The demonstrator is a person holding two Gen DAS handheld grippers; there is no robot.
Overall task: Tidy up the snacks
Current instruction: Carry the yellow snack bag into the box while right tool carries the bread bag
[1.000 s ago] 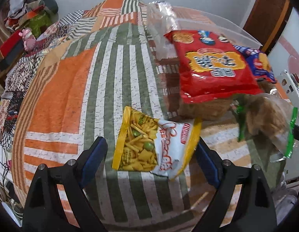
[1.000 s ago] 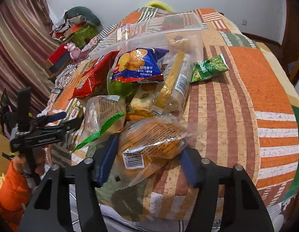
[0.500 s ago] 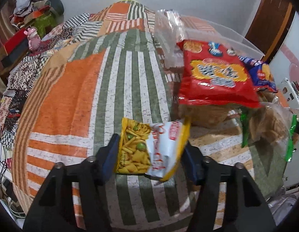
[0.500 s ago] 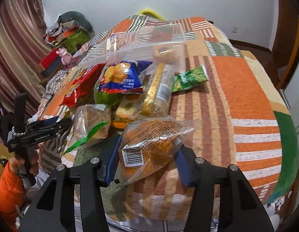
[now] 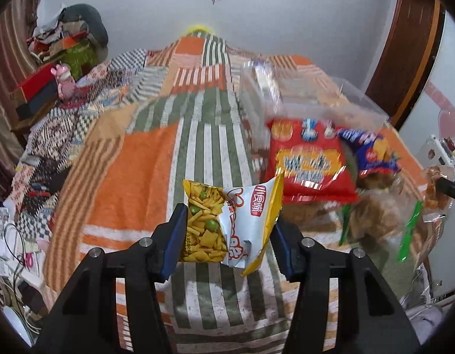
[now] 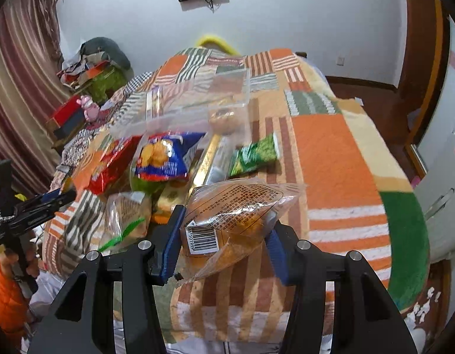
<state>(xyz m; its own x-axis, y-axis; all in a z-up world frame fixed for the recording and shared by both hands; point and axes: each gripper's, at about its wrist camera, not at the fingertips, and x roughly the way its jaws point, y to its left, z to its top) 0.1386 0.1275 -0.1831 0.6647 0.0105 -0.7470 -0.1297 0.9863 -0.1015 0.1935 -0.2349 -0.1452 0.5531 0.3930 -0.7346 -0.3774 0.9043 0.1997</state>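
Observation:
My left gripper (image 5: 229,237) is shut on a yellow and white snack packet (image 5: 227,224) and holds it above the striped bedspread (image 5: 139,162). My right gripper (image 6: 224,237) is shut on a clear bread bag (image 6: 233,209) with a barcode and holds it above the bed. A pile of snacks lies ahead: a red bag (image 5: 307,162), a blue bag (image 6: 165,156), a green packet (image 6: 254,155) and another clear bread bag (image 6: 125,215). A clear plastic box (image 6: 198,103) stands behind the pile. The left gripper also shows at the left of the right wrist view (image 6: 36,209).
The bed is covered by an orange, green and white patchwork spread (image 6: 330,153). Clutter and boxes (image 5: 50,82) sit at the far left beside a curtain. A wooden door frame (image 5: 410,50) is at the right. A white unit (image 6: 445,162) stands by the bed's right edge.
Both grippers closed on their packets and lifted them off the bed. The views tilted upward, showing more of the far wall.

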